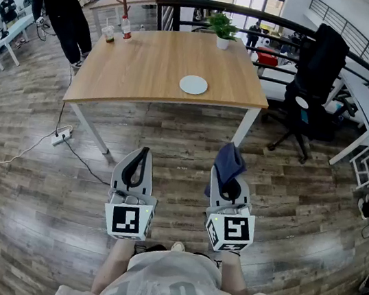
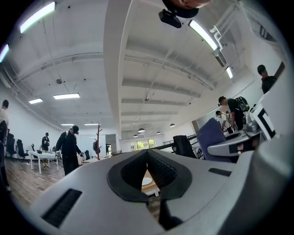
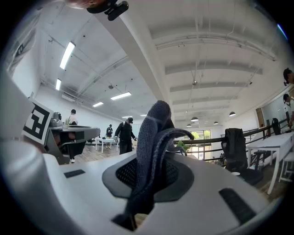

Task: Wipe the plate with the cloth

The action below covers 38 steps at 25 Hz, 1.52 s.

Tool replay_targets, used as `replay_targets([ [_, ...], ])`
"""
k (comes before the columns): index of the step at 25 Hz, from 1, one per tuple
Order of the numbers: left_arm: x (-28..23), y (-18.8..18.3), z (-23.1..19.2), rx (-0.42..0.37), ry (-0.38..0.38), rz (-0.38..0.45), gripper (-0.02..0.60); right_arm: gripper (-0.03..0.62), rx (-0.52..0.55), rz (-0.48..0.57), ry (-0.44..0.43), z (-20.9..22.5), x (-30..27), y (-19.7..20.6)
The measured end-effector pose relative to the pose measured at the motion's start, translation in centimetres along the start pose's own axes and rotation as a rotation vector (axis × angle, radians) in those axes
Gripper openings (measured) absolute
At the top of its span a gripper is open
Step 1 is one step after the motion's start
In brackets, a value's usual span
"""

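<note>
While 1 plate [image 1: 193, 84] sits on 1 table [image 1: 148, 68], R hand-held gripper [image 1: 229, 180] clamps 1 cloth [image 1: 228, 160] (L hand-held gripper [image 1: 142, 153] closed, empty)

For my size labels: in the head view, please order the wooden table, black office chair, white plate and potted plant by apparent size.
1. wooden table
2. black office chair
3. potted plant and white plate look alike; unranked.

One plate [image 1: 193, 84], one cloth [image 1: 228, 163], one potted plant [image 1: 223, 28], one table [image 1: 149, 65], two hand-held grippers [image 1: 143, 152] [image 1: 229, 182].
</note>
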<state>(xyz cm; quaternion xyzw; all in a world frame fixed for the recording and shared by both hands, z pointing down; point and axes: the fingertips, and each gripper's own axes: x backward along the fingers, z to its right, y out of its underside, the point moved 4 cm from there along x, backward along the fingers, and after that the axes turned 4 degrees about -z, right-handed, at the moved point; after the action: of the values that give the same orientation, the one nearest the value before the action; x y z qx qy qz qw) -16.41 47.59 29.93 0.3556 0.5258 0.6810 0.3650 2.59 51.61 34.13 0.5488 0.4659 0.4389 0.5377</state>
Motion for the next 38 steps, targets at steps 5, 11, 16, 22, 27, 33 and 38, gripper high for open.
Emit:
replay_targets([
  [5, 0.5, 0.6, 0.1, 0.005, 0.001, -0.017, 0.008, 0.057, -0.006, -0.020, -0.002, 0.0, 0.3, 0.4],
  [11, 0.6, 0.4, -0.6, 0.010, -0.025, -0.025, 0.008, 0.057, 0.020, -0.023, -0.030, -0.2, 0.2, 0.3],
  [16, 0.7, 1.3, -1.2, 0.007, -0.035, -0.057, 0.008, 0.057, 0.013, -0.035, -0.065, -0.5, -1.3, 1.0],
  [22, -1.4, 3.7, -2.2, 0.039, -0.043, -0.096, 0.008, 0.057, -0.018, -0.074, -0.083, -0.1, -3.1, 2.9],
  [27, -7.6, 5.7, -3.4, 0.080, -0.021, -0.093, 0.008, 0.057, -0.053, -0.129, -0.051, 2.2, -7.4, 4.9],
  [33, -18.7, 8.4, -6.4, 0.134, -0.006, -0.100, 0.008, 0.057, 0.011, -0.155, -0.055, 6.5, -18.0, 4.1],
  [38, -28.6, 10.8, -9.7, 0.178, 0.011, -0.130, 0.008, 0.057, 0.036, -0.166, -0.055, 9.8, -28.2, 2.9],
])
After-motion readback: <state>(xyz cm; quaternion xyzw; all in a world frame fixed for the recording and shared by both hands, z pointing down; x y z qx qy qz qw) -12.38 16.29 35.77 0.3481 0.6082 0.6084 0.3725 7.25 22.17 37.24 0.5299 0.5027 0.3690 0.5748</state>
